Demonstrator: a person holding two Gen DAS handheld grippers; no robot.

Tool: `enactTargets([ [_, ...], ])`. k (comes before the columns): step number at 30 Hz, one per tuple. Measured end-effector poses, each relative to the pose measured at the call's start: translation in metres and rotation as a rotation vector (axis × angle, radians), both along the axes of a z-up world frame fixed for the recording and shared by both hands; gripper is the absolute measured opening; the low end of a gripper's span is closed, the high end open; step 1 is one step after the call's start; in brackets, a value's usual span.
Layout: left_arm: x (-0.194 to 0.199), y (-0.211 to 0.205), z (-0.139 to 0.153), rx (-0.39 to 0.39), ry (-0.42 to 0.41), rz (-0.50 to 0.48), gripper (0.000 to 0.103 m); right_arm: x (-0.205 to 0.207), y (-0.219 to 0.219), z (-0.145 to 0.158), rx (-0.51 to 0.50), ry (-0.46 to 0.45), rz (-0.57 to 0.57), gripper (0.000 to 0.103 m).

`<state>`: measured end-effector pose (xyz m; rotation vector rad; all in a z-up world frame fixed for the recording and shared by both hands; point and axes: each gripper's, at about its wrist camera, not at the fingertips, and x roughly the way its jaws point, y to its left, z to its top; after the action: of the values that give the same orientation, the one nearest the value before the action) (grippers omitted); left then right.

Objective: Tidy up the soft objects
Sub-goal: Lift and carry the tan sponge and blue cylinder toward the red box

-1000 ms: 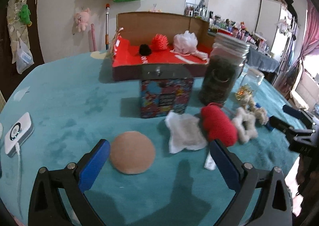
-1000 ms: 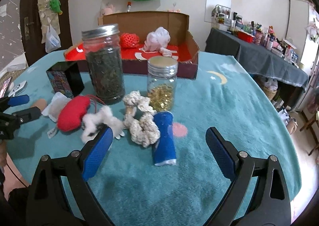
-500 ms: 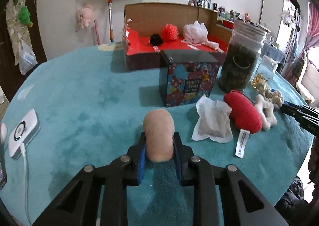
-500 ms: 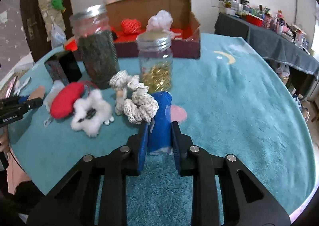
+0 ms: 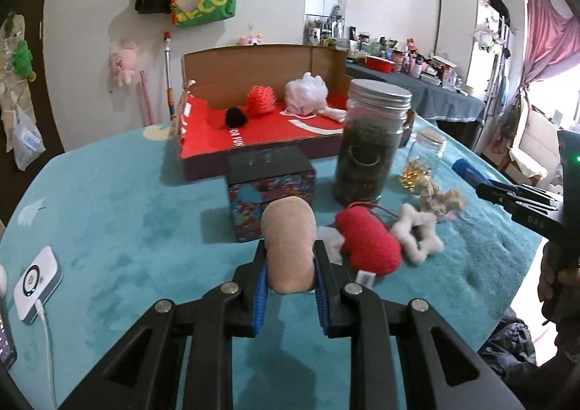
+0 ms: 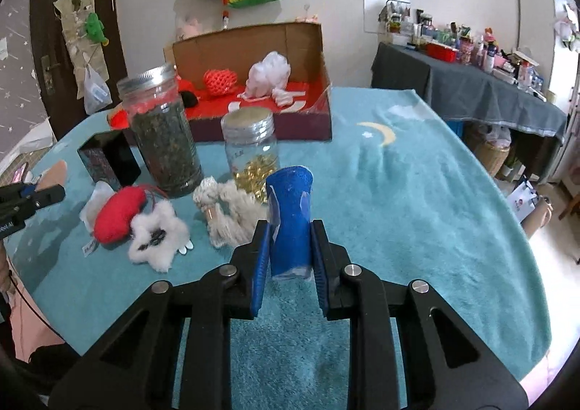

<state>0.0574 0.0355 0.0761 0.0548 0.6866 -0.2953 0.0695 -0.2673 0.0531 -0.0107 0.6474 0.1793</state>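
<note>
1. The open cardboard box at the table's far side is my judged target; carry both pieces up over the tall jar and patterned tin standing between.
2. My right gripper pinches the blue cloth roll.
3. My left gripper squeezes the tan puff.

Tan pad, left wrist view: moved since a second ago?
Yes. The tan pad lay flat on the teal cloth; now, squeezed in the left hand-held gripper, it overlaps the patterned box.
</note>
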Motion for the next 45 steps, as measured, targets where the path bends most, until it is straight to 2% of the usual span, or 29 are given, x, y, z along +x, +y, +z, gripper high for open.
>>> enactTargets([
  [2, 0.002, -0.007, 0.000, -0.015, 0.005, -0.029, 0.023, -0.003, -0.002, 0.007, 0.011, -0.018, 0.000, 0.021],
  [6, 0.005, -0.033, -0.004, -0.044, 0.025, -0.115, 0.023, -0.005, 0.011, 0.015, 0.074, -0.016, 0.085, 0.021],
  [11, 0.013, -0.059, -0.017, -0.063, 0.059, -0.187, 0.023, -0.004, 0.050, 0.006, 0.068, 0.007, 0.188, 0.021],
  [15, 0.017, -0.067, -0.017, -0.067, 0.056, -0.201, 0.023, -0.001, 0.061, -0.001, 0.073, 0.022, 0.222, 0.021],
  [30, 0.020, -0.063, -0.014, -0.078, 0.055, -0.187, 0.023, 0.001, 0.064, -0.001, 0.074, 0.032, 0.233, 0.021],
  [40, 0.022, -0.028, -0.010, -0.126, 0.067, -0.109, 0.023, 0.003, 0.038, -0.002, 0.088, 0.036, 0.170, 0.021],
  [45, 0.023, -0.005, -0.013, -0.119, 0.074, -0.051, 0.023, 0.002, 0.021, -0.001, 0.074, 0.026, 0.119, 0.021],
])
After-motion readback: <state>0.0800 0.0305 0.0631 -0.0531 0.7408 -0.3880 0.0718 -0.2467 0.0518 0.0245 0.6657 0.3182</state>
